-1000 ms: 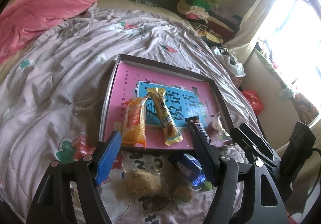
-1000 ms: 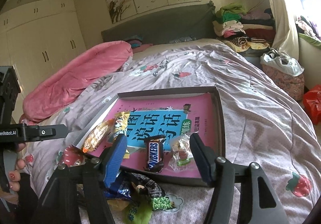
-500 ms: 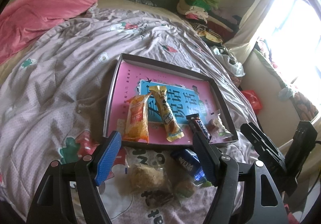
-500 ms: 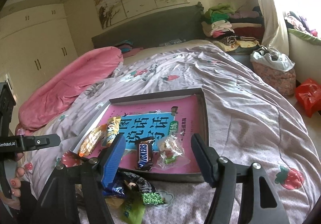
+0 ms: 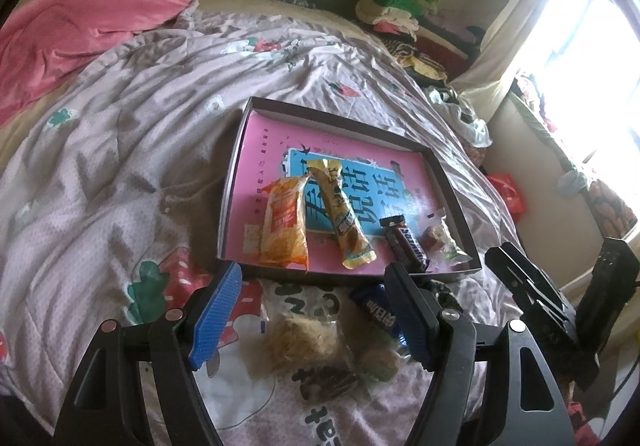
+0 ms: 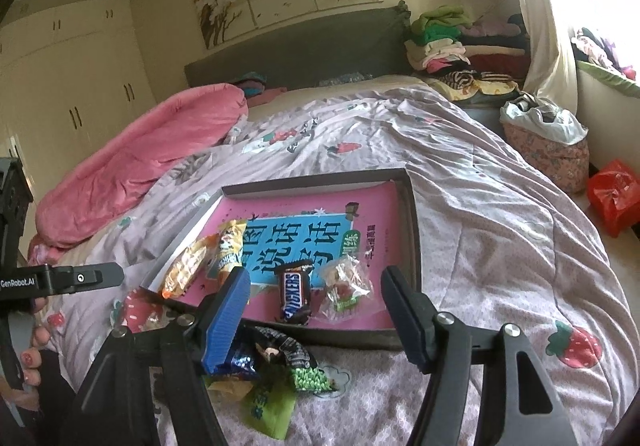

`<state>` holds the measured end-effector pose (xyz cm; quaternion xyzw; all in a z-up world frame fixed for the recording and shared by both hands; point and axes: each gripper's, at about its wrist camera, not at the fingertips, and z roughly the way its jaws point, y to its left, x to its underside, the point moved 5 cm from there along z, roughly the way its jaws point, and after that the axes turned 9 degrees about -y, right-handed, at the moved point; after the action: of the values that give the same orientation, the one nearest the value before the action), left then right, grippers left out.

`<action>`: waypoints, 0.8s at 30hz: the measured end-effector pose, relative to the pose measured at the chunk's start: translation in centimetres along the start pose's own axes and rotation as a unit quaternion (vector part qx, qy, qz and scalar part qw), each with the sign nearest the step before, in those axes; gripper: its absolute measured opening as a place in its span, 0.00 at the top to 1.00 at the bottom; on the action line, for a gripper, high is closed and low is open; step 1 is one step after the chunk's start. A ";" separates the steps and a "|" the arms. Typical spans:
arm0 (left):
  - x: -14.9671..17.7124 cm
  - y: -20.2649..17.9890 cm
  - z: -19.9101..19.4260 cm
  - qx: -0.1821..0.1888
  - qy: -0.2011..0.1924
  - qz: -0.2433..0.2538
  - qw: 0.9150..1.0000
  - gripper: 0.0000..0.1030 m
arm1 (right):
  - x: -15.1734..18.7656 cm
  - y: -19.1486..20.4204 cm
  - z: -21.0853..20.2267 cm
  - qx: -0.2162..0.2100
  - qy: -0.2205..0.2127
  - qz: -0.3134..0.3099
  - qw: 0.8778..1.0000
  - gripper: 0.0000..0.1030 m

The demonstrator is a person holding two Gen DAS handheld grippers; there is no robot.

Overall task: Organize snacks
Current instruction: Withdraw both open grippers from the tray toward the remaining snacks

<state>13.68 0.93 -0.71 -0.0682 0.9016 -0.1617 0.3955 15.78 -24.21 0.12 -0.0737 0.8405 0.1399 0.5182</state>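
A shallow dark box (image 5: 230,182) (image 6: 414,230) with a pink and blue printed floor lies on the bed. In it lie an orange packet (image 5: 283,222) (image 6: 185,268), a yellow tube snack (image 5: 342,214) (image 6: 230,246), a Snickers bar (image 5: 406,244) (image 6: 294,294) and a clear candy bag (image 5: 440,238) (image 6: 346,286). Loose snacks lie on the quilt in front of it: a clear bag of brown crumbly snack (image 5: 306,338), a blue packet (image 5: 378,310) (image 6: 240,360), and dark and green packets (image 6: 296,360). My left gripper (image 5: 316,310) is open above the loose snacks. My right gripper (image 6: 316,310) is open over the box's near edge.
A pale quilt (image 5: 120,166) with strawberry prints covers the bed. A pink blanket (image 5: 88,18) lies at the far left. Folded clothes (image 6: 448,38) are stacked by the headboard. A bag (image 6: 544,150) and red bag (image 6: 612,198) sit on the floor at the right.
Both grippers have drawn back and lifted a little, so the box and snacks look smaller and farther. Both stay open and empty. The snacks have not moved.
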 end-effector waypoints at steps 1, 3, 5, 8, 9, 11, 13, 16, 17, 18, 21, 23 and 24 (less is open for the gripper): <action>0.1 0.1 0.0 0.001 0.001 0.000 1.000 0.27 | 0.1 0.1 0.0 0.000 0.001 -0.002 1.000 0.34; 0.1 0.2 0.0 0.000 0.003 0.000 1.000 0.27 | 0.3 0.3 -0.1 -0.001 0.004 -0.004 1.000 0.34; 0.2 0.3 0.0 -0.001 0.004 -0.001 1.000 0.27 | 0.4 0.4 -0.2 0.001 0.007 -0.005 1.000 0.34; 0.3 0.4 0.0 -0.001 0.006 -0.001 1.000 0.27 | 0.6 0.6 -0.2 0.001 0.010 -0.007 1.000 0.34; 0.3 0.5 0.0 0.000 0.007 -0.001 1.000 0.27 | 0.7 0.7 -0.3 0.001 0.010 -0.007 1.000 0.34; 0.3 0.5 0.0 -0.001 0.007 0.000 1.000 0.27 | 0.7 0.7 -0.4 0.001 0.011 -0.008 1.000 0.34; 0.3 0.5 0.1 -0.001 0.008 -0.001 1.000 0.27 | 0.9 0.9 -0.6 0.002 0.013 -0.011 1.000 0.34; 0.6 0.7 0.1 -0.001 0.011 -0.002 1.000 0.27 | 1.1 1.0 -0.7 0.003 0.017 -0.014 1.000 0.34; 0.7 0.7 0.1 -0.001 0.012 -0.002 1.000 0.27 | 1.1 1.2 -0.6 0.002 0.018 -0.014 1.000 0.34; 0.7 0.7 0.1 -0.001 0.012 -0.001 1.000 0.27 | 1.2 1.2 -0.7 0.002 0.019 -0.015 1.000 0.34; 0.9 0.7 0.0 -0.001 0.015 0.000 1.000 0.27 | 1.4 1.3 -0.7 0.003 0.023 -0.016 1.000 0.34; 1.0 0.7 0.0 -0.001 0.017 0.001 1.000 0.27 | 1.6 1.4 -0.8 0.003 0.025 -0.017 1.000 0.34; 1.1 0.7 0.1 -0.002 0.018 0.002 1.000 0.27 | 1.7 1.5 -0.8 0.003 0.027 -0.018 0.999 0.34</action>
<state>13.02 1.32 -1.74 -0.0640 0.9092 -0.1603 0.3790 13.94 -23.05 -0.82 -0.0908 0.8531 0.1256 0.4982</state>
